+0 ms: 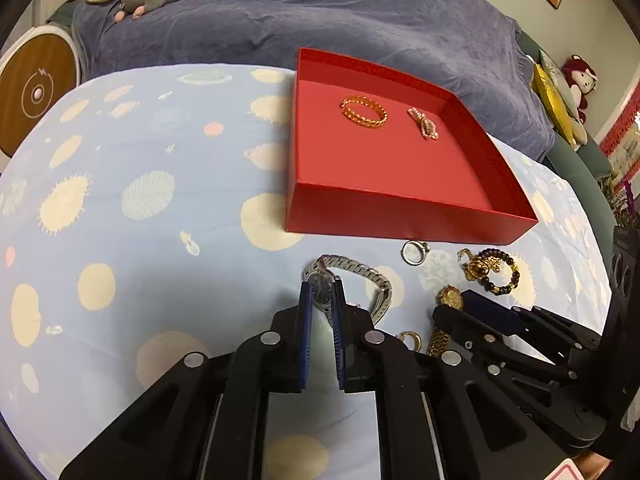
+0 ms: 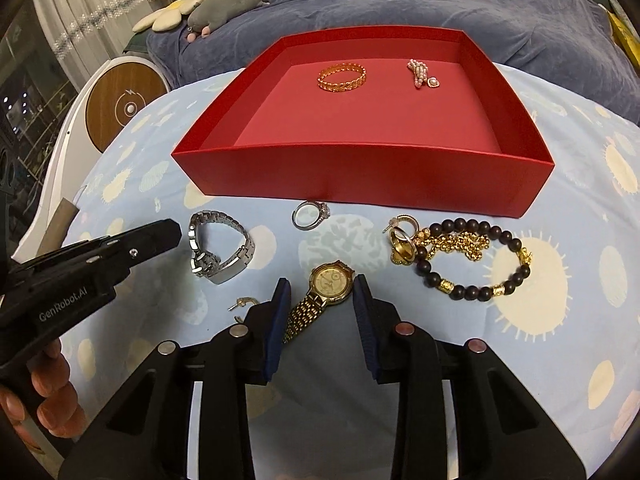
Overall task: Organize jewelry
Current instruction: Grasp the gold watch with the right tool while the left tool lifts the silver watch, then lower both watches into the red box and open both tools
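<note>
Surface: a table (image 2: 132,184) under a pale blue cloth printed with cream suns and planets; a bed with a blue-grey cover stands directly behind it.
Red box (image 2: 360,176): open-topped, at the far middle of the table, lying flat.
Box contents: a gold bangle (image 2: 342,76) at the far left of the floor, and a small pearl piece (image 2: 420,73) to its right, the two apart.
Silver watch (image 2: 218,246): on the cloth in front of the box, band looped, resting on its side.
Left gripper (image 1: 322,286): narrow, its blue pads either side of the silver watch's case; whether the pads actually press the case I cannot tell. From the right wrist view its black finger tips lie just left of that watch.
Gold watch (image 2: 330,282): dial up on the cloth, band trailing toward the near edge.
Right gripper (image 2: 322,286): spread wide, one pad either side of the gold watch, neither pad touching it.
Silver ring (image 2: 310,214): with a stone setting, just in front of the box wall.
Dark bead bracelet (image 2: 476,260): right of the gold watch, tangled with a gold chain (image 2: 460,246) and lying against a gold ring-shaped piece (image 2: 402,240).
Small gold hoop (image 2: 242,302): on the cloth near the right gripper's left pad.
Hand: fingers (image 2: 48,392) wrap the left gripper's handle at the lower left edge.
</note>
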The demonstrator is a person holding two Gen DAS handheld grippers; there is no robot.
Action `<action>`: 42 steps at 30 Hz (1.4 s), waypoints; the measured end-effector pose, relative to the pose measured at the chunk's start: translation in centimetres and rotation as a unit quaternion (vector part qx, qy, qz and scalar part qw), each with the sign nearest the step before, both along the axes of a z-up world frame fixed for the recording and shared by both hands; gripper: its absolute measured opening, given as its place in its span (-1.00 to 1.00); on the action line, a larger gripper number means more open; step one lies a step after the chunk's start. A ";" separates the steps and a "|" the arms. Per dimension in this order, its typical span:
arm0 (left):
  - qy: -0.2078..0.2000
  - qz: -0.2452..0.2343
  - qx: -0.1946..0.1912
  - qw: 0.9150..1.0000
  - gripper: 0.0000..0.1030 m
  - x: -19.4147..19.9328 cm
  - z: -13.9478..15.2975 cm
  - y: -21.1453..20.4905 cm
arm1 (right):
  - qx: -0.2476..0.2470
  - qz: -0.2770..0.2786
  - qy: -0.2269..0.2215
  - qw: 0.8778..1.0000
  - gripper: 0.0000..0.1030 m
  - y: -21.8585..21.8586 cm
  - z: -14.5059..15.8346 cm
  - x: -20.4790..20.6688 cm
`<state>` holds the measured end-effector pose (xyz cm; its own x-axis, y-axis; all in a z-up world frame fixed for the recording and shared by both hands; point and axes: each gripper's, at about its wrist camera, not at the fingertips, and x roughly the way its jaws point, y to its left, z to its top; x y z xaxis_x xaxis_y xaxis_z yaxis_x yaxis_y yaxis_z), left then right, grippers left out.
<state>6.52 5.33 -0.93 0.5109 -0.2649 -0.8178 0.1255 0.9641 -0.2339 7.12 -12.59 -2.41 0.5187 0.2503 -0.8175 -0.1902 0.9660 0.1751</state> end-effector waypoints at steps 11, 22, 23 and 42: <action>-0.006 0.003 0.005 1.000 -0.24 0.3 -1.0 -1.3 | -0.006 0.002 0.001 1.000 -0.58 -0.5 0.2 -1.1; -0.029 0.005 0.020 0.999 -0.93 1.4 -1.6 -2.0 | 0.000 0.003 -0.006 1.000 -0.58 -0.9 1.1 -1.6; -0.027 0.002 0.018 0.999 -0.93 1.4 -1.7 -2.0 | 0.001 0.003 -0.007 1.000 -0.58 -0.9 1.2 -1.7; -0.103 -0.039 -0.023 0.994 -0.93 -2.0 7.7 -2.1 | 0.049 -0.012 -0.080 0.995 -0.59 -4.3 9.3 -1.9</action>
